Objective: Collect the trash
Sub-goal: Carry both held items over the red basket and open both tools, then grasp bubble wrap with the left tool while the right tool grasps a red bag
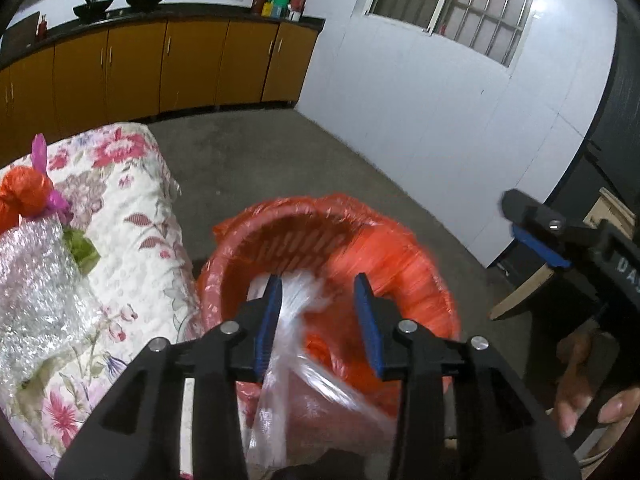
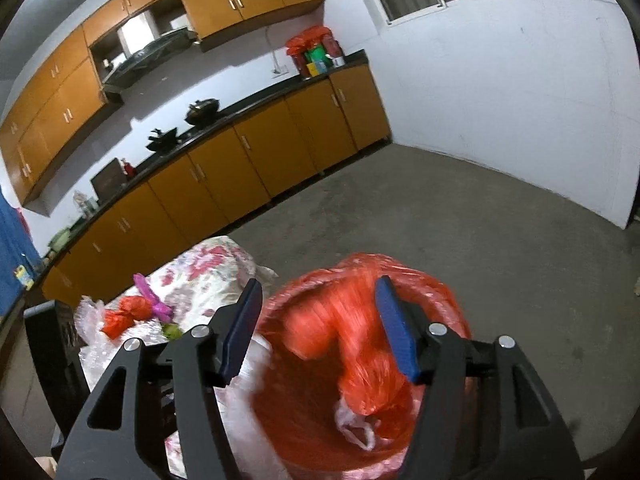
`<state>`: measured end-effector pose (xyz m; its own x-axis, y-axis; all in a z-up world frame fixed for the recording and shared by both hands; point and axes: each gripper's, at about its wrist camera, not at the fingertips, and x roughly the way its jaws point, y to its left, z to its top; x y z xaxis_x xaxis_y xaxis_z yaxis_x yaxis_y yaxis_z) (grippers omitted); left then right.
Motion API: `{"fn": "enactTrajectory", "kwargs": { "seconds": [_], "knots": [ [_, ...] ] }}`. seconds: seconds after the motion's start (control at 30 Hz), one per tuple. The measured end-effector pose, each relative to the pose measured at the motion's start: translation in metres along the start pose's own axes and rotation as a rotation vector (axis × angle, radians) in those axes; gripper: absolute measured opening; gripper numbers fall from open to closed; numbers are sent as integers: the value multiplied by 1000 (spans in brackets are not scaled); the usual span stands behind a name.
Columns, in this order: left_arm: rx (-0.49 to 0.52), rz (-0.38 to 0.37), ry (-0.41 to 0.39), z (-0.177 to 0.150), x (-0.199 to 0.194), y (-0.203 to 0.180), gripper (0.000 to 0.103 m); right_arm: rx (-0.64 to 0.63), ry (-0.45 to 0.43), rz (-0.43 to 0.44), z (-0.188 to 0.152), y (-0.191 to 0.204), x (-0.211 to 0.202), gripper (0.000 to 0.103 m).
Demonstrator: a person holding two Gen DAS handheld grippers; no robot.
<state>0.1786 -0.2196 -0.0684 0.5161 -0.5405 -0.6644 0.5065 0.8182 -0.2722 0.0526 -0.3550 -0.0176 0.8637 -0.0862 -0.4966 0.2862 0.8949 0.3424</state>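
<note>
Clear plastic bag [image 1: 288,340] hangs lengthwise, trailing into red-lined bin [image 1: 400,248].

bin liner [image 1: 400,256]: orange-red
bedspread [image 1: 132,184]: white, pink floral
cabinets [image 2: 256,176]: amber-brown
claw pads [image 1: 272,312]: blue
bag [image 1: 296,360]: seemingly clear

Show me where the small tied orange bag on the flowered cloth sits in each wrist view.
Left wrist view: the orange bag is at the far left edge, halfway up, beside a pink scrap.
Right wrist view: the orange bag is lower left, just left of the left blue pad of the claw.
Shared landmark: the red bin, lined in orange plastic, lies to the bag's right in both views.
</note>
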Motion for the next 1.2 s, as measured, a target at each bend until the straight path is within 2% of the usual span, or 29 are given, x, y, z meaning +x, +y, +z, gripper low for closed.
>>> {"fn": "enactTrajectory", "kwargs": {
  "seconds": [0.07,0.13,0.3,0.47,0.63,0.73,0.87,1.1,1.17,1.2],
  "knots": [
    [-3,7,-1,-4,-1,6,39,-3,-9,-31,-1,-4,-5,60],
    [-7,22,-10,-8,-5,12,45,-7,-17,-53,-2,-4,-9,60],
    [-11,107,-70,-15,-33,34,53,-58,-22,-77,-8,11,-11,60],
    [-25,250,-162,-27,-82,68,58,-149,17,1,-22,63,1,60],
    [-72,455,-255,-44,-137,120,65,-254,69,128,-43,136,18,60],
    [-105,546,-274,-49,-155,152,68,-296,91,176,-56,167,22,60],
    [-172,586,-260,-45,-159,192,68,-359,107,201,-72,200,27,60],
    [-218,566,-191,-39,-135,232,68,-385,147,189,-85,217,37,60],
    [-234,546,-168,-37,-125,238,64,-396,153,182,-87,218,38,60],
    [-243,531,-164,-38,-122,240,57,-403,155,179,-88,219,39,60]
  ]
}}
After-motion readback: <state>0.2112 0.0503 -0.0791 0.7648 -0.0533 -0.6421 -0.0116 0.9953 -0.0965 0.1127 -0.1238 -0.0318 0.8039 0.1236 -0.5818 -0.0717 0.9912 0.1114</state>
